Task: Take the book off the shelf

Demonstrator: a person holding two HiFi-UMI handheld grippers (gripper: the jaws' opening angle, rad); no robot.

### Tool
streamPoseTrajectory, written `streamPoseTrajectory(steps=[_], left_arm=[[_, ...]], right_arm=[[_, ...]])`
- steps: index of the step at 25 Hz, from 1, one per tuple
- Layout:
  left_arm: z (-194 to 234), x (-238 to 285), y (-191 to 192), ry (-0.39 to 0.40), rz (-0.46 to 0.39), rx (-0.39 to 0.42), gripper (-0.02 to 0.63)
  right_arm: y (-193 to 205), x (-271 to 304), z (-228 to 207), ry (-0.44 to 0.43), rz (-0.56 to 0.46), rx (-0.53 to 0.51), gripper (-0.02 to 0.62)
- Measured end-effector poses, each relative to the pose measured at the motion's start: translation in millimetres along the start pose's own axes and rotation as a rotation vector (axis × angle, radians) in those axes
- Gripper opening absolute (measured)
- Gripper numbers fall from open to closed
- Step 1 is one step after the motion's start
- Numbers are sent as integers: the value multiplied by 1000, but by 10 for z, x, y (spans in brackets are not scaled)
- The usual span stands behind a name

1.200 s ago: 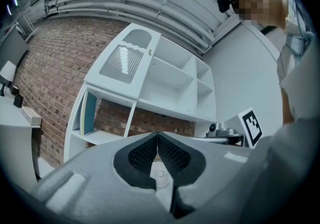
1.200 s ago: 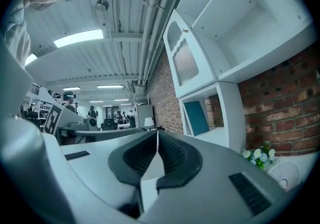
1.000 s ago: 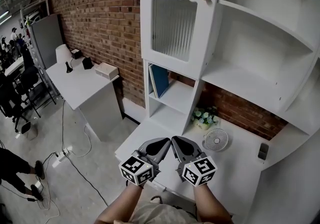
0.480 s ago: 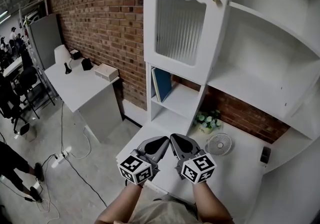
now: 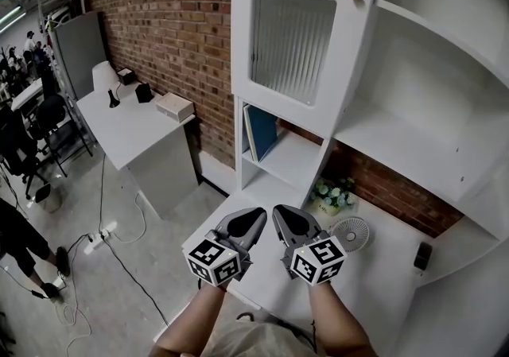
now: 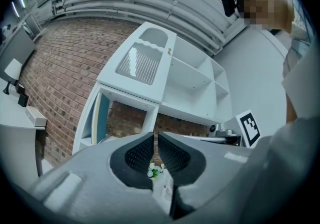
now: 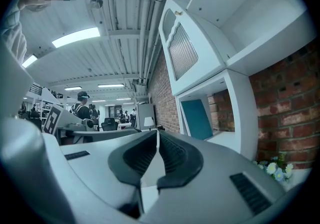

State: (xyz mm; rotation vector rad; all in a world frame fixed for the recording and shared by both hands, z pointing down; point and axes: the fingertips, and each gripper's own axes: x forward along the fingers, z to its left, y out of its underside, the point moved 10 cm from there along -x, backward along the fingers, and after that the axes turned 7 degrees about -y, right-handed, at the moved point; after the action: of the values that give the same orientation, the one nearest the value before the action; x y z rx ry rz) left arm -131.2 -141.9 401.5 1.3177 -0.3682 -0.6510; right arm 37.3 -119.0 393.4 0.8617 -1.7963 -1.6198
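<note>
A teal book (image 5: 261, 131) leans upright against the left wall of the lower-left cubby of the white shelf unit (image 5: 362, 121). It also shows in the left gripper view as the book (image 6: 102, 115) and in the right gripper view as the book (image 7: 196, 118). My left gripper (image 5: 256, 214) and right gripper (image 5: 278, 212) are held side by side over the white desk's front edge, well short of the book. Both point towards the shelf. The left gripper (image 6: 155, 135) is shut with nothing held. The right gripper (image 7: 157, 133) is likewise shut and holds nothing.
A small white fan (image 5: 351, 232) and a pot of flowers (image 5: 330, 192) stand on the desk (image 5: 382, 284) under the shelves. A ribbed-glass cabinet door (image 5: 294, 29) hangs above the book's cubby. A second white desk (image 5: 131, 129) stands at the left by the brick wall. Cables lie on the floor.
Both grippers have moved together a little towards the shelf, still shut and side by side. The shelf unit looks slightly nearer. The book has not moved.
</note>
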Motion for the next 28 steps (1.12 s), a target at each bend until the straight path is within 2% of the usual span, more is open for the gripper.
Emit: streamPoseTrajectory(steps=[11,23,28], left_arm=[[147,192,54,-62,6,5,15],[446,512,90,-108,31,20,106],[544,642,110,-112,48,40,120]], right_arm=[[136,28,-201,-42,26,22,17],[255,166,-400,-56,40,40,18],[330,186,-489,-49,49,50,18]])
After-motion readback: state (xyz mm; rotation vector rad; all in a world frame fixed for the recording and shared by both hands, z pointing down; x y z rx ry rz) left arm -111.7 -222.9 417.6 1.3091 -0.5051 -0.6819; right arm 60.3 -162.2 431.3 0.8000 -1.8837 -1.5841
